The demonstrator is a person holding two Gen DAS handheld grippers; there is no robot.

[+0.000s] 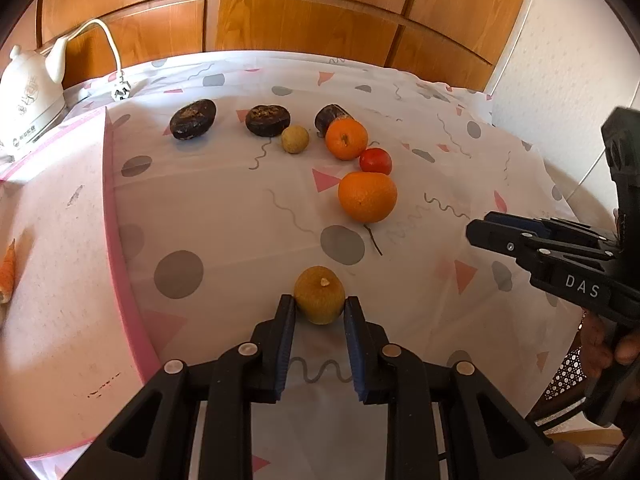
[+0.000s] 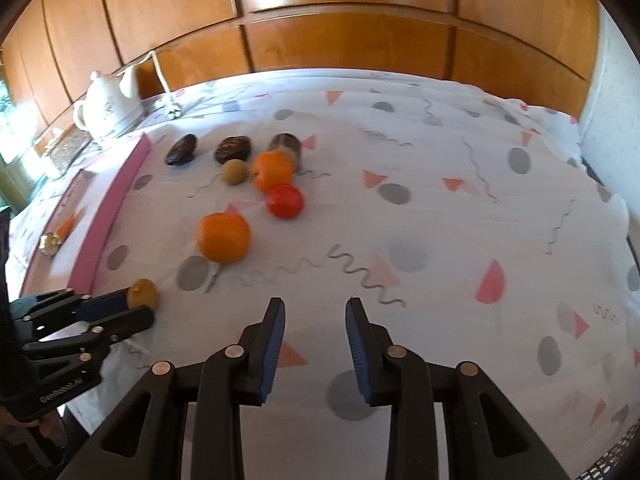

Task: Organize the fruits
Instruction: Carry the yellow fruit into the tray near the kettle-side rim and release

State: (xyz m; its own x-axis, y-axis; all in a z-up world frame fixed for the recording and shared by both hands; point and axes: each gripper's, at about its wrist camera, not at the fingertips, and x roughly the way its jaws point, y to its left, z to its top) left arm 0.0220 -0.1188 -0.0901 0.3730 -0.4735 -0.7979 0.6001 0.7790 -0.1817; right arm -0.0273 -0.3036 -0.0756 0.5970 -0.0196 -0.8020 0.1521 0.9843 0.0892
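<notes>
My left gripper (image 1: 319, 307) is shut on a yellow-brown fruit (image 1: 319, 294), its pads touching both sides; the fruit rests low over the patterned cloth. The fruit also shows in the right wrist view (image 2: 142, 292) at the left gripper's tips. Ahead lie a large orange (image 1: 367, 196), a red tomato (image 1: 375, 161), a smaller orange (image 1: 346, 138), a small yellow-brown fruit (image 1: 295, 139) and three dark brown fruits (image 1: 193, 119) in a row. My right gripper (image 2: 315, 316) is open and empty above bare cloth; it also shows in the left wrist view (image 1: 486, 228) at the right.
A white kettle (image 1: 30, 96) with a cord stands at the back left. A pink-edged white mat (image 1: 52, 240) lies on the left with a carrot piece (image 1: 8, 272) on it. Wooden panels (image 1: 304, 12) stand behind the table.
</notes>
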